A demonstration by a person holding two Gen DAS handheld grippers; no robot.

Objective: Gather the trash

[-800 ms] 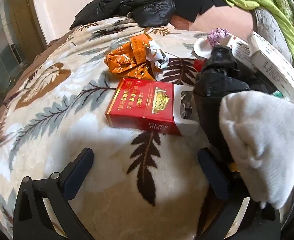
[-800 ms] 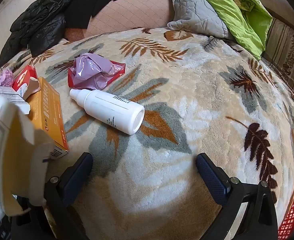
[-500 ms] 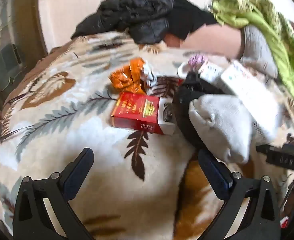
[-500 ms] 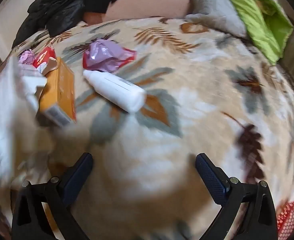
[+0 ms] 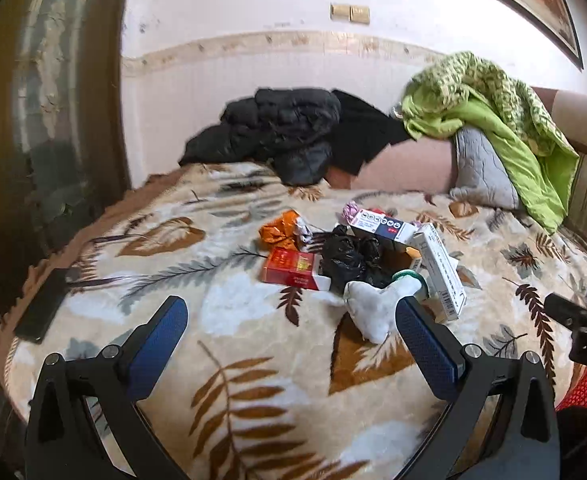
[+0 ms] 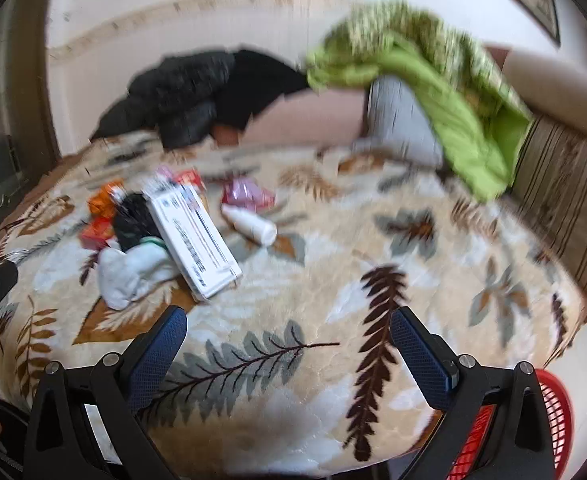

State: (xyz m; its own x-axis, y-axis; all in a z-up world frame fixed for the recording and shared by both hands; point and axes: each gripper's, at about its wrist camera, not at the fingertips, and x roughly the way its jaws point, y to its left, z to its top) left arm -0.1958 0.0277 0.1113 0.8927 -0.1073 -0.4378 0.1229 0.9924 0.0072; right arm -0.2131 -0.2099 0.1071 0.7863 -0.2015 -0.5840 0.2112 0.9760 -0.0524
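Left gripper [image 5: 289,320] stood wide open — nothing held. Right gripper [image 6: 287,330] likewise, empty over the leaf-print blanket [image 6: 333,288]. Trash pile — red carton [image 5: 293,269], black bag [image 5: 347,258] — lay beyond.

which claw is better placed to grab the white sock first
Probably the left. The left claw is open, with the white sock just ahead beside its right finger. The right claw is also open, but there the sock sits up and off to its left, so it would need a longer sideways reach.
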